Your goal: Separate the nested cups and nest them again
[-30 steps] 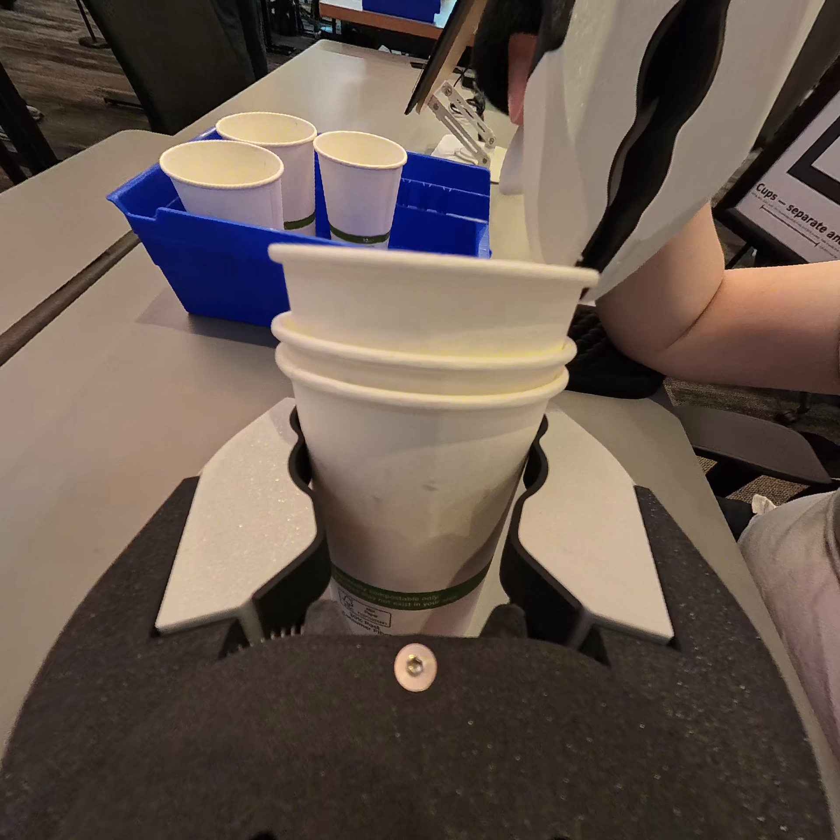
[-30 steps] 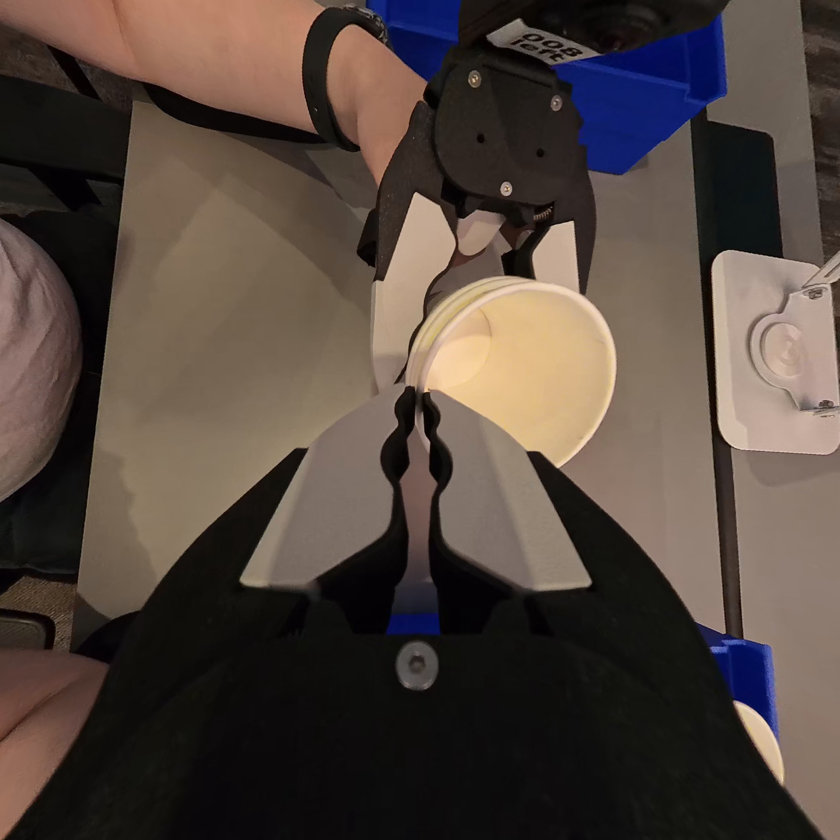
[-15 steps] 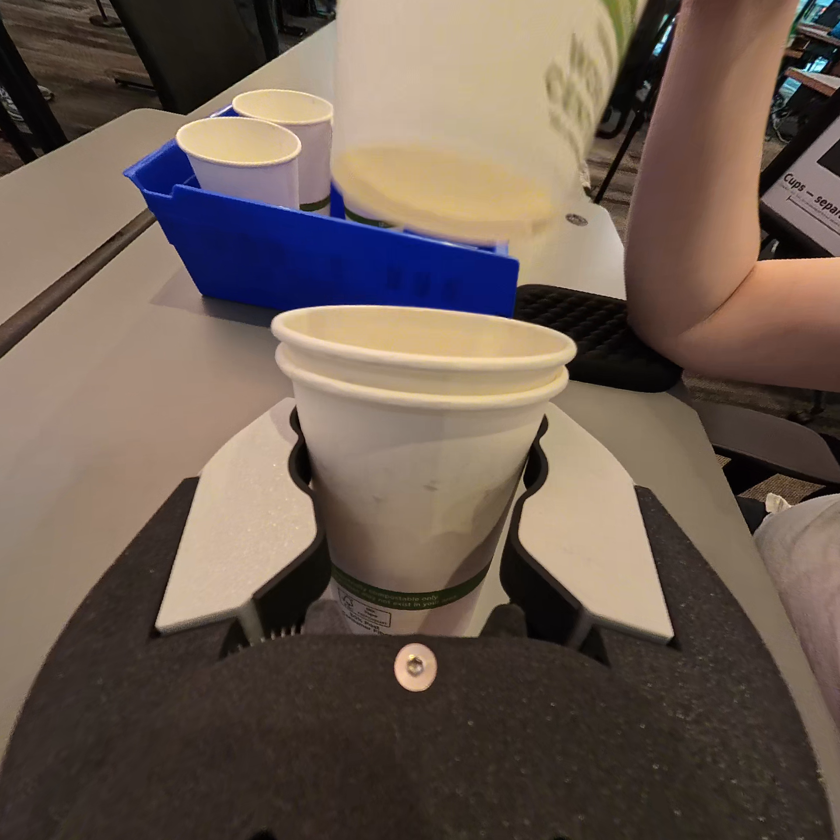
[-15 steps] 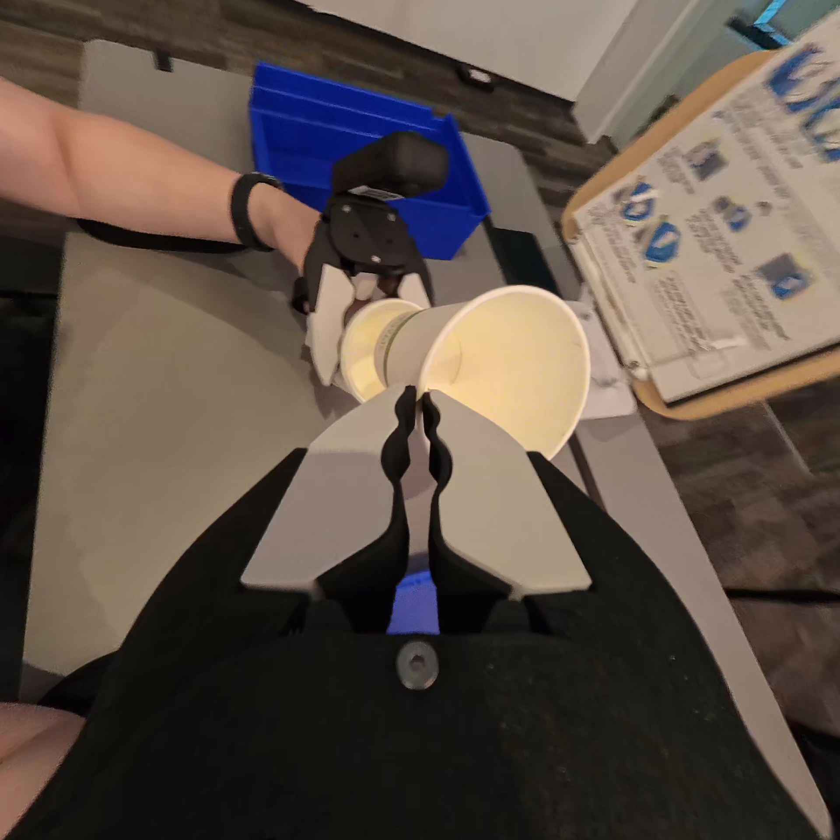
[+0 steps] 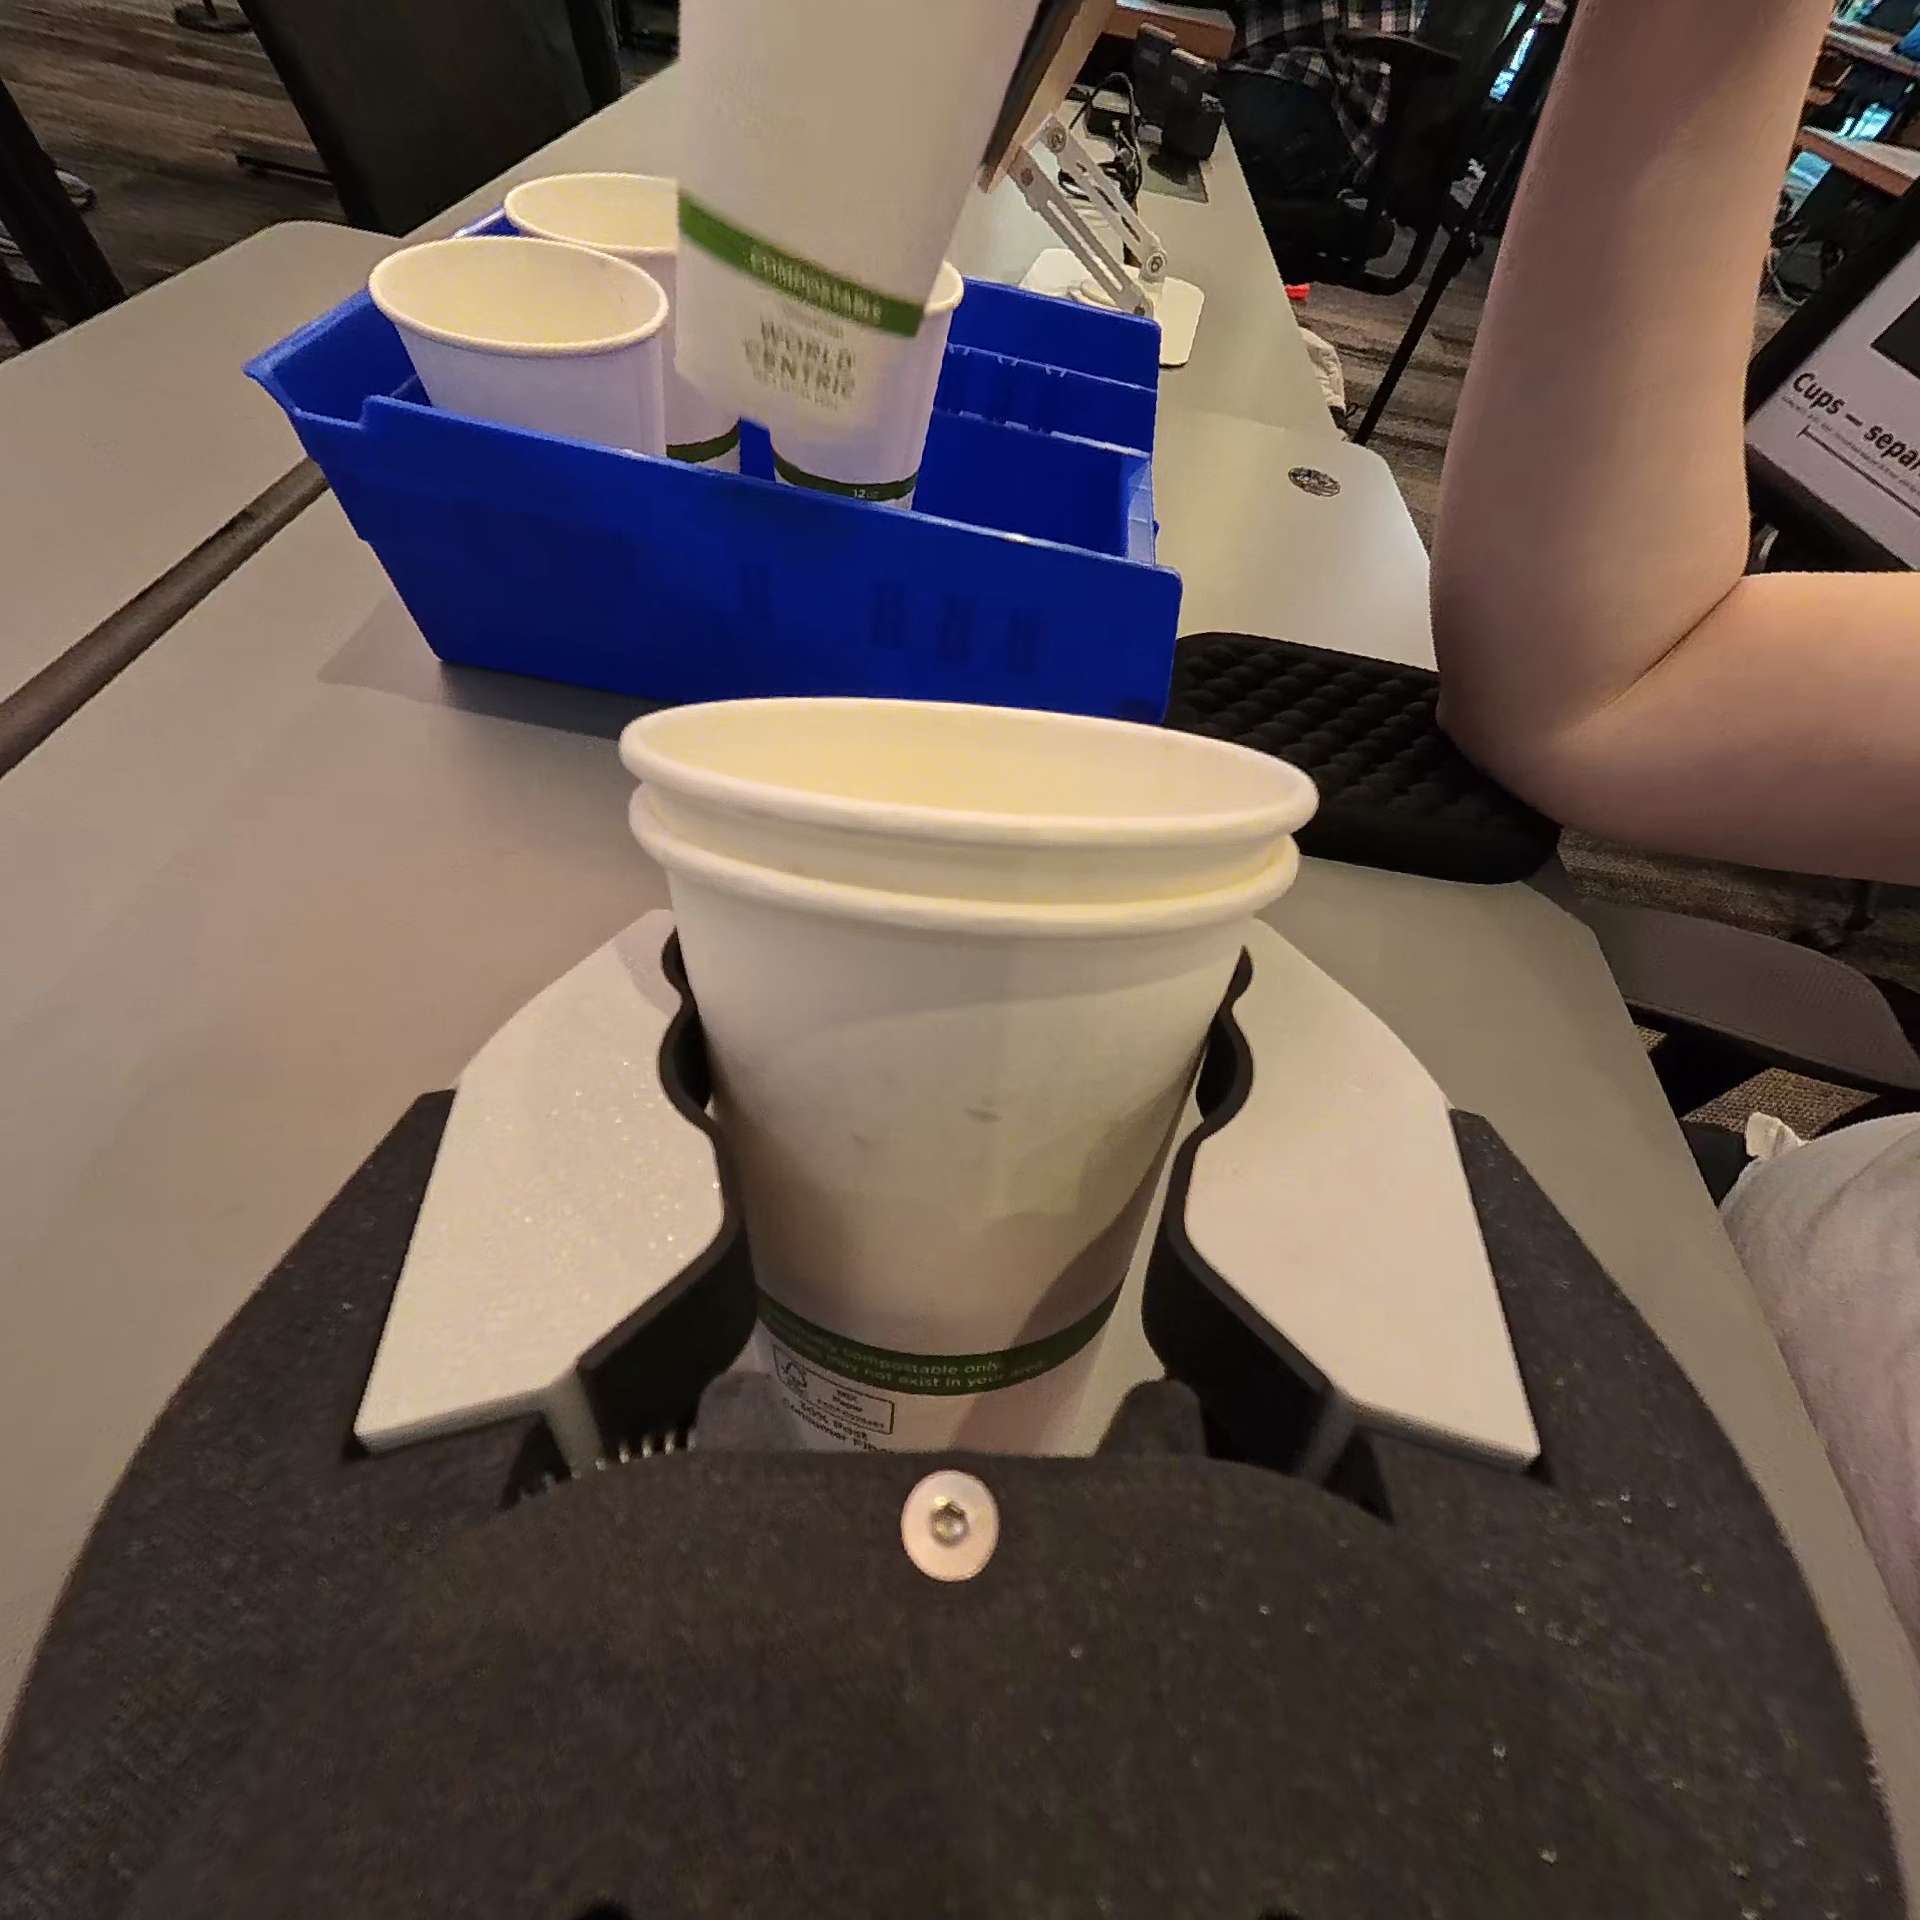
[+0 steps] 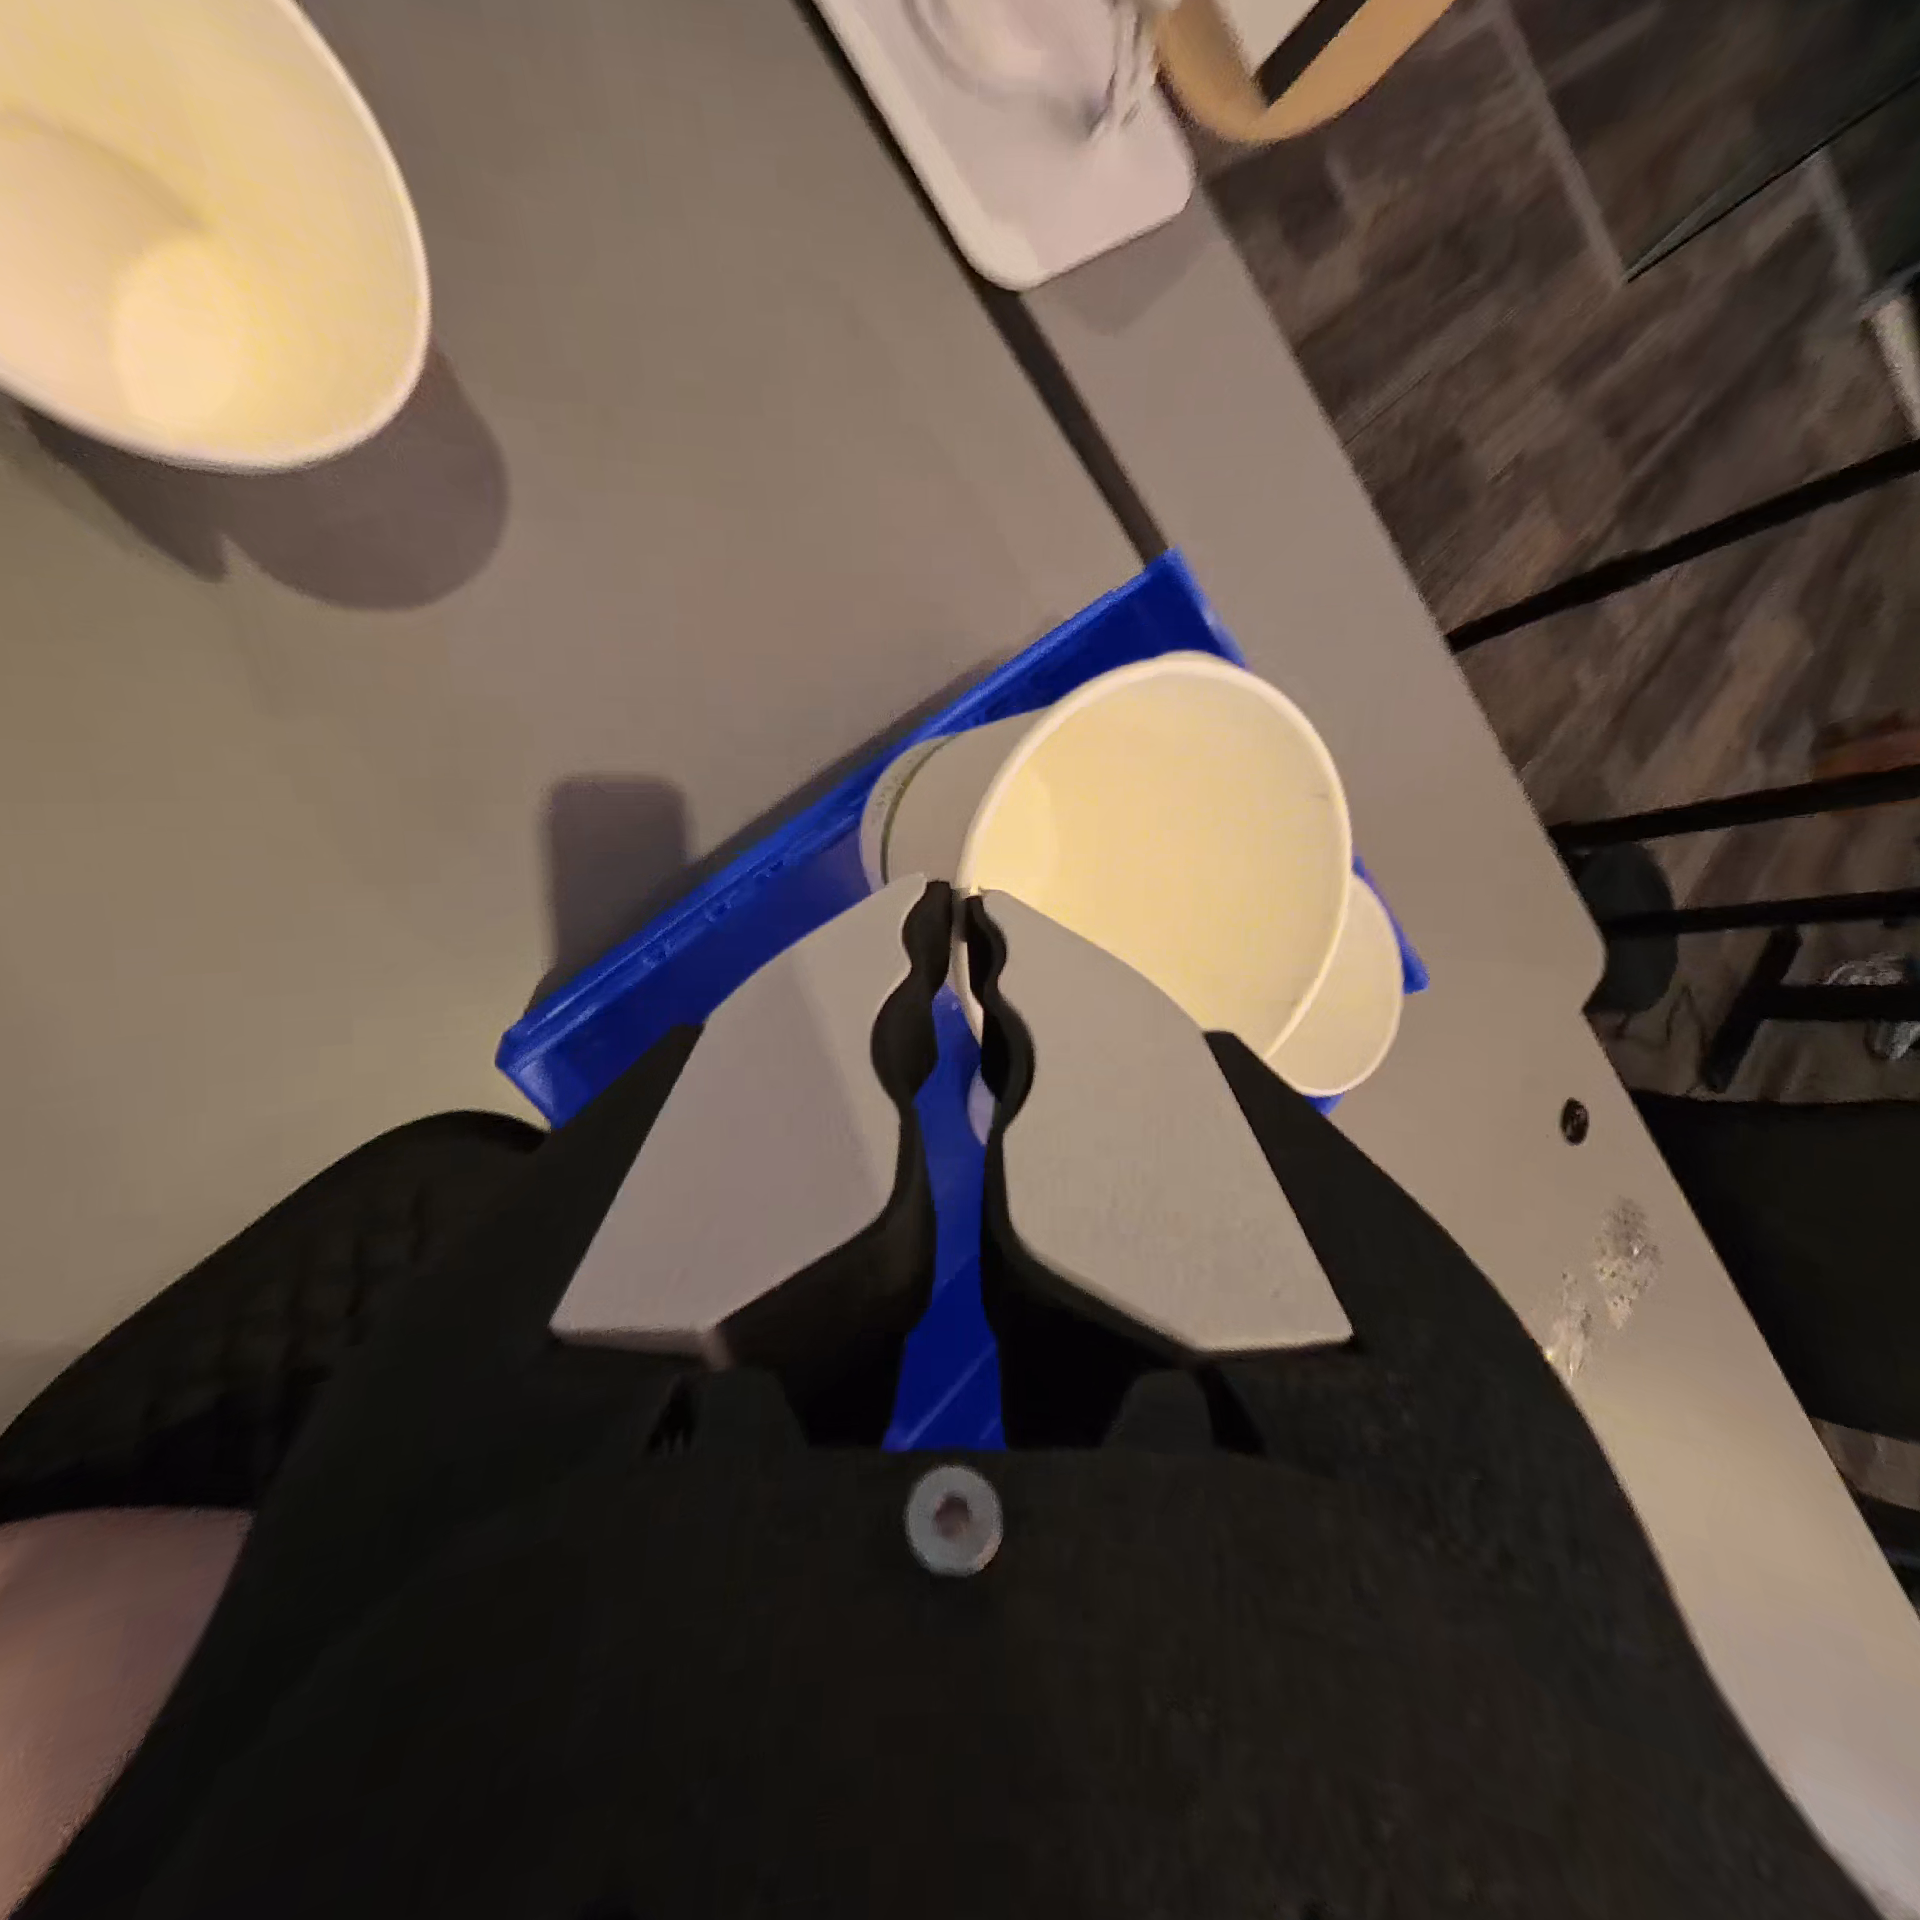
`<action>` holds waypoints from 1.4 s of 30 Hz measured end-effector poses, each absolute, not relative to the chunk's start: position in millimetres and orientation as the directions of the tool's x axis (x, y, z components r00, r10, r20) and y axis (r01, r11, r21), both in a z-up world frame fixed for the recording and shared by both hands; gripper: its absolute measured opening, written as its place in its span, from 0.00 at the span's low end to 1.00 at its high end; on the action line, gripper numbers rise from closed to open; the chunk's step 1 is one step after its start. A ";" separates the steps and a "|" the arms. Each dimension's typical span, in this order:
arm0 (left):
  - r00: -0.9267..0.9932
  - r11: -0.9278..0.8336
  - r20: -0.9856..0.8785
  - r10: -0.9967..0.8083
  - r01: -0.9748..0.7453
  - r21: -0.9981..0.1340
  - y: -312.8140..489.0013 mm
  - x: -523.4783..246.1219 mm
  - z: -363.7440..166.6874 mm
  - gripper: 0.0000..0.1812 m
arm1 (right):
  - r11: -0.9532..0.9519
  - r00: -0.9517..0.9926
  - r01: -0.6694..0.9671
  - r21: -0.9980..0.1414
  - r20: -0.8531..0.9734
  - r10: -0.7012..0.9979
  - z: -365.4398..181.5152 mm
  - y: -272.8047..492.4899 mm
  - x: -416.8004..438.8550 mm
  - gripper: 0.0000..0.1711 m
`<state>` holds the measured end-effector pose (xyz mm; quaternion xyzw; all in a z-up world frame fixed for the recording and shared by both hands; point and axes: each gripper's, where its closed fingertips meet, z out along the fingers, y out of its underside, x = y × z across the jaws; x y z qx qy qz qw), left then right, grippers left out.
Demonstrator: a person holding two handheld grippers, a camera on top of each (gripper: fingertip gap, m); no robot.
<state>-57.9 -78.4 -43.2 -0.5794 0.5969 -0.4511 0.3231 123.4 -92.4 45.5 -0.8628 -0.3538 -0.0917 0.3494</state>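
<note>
The right gripper (image 6: 954, 904) pinches only the rim of a lifted cup (image 6: 1153, 842) above the blue bin (image 5: 727, 582); it could slip or crumple. The left gripper (image 5: 956, 1049) clamps the two-cup stack (image 5: 956, 1039), which may deform if squeezed harder.

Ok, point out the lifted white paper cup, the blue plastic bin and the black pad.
lifted white paper cup (image 6: 1164, 831), right wrist view, inner wall
blue plastic bin (image 5: 748, 592), left wrist view, front wall
black pad (image 5: 1340, 727), left wrist view, top

The left gripper (image 5: 956, 1081) clamped its grey-and-black fingers (image 5: 582, 1174) on a white paper cup stack (image 5: 961, 997). The right gripper (image 6: 951, 899) pinched the rim of a single white paper cup (image 6: 1153, 842); a bare forearm (image 5: 1662, 623) rested bent.
</note>
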 end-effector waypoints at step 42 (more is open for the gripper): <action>-0.127 -0.075 0.136 -0.982 -0.400 -0.913 -79.4 -58.9 -41.6 0.52 | -0.653 0.680 0.733 -0.188 0.224 0.698 -61.0 -83.5 151.7 0.02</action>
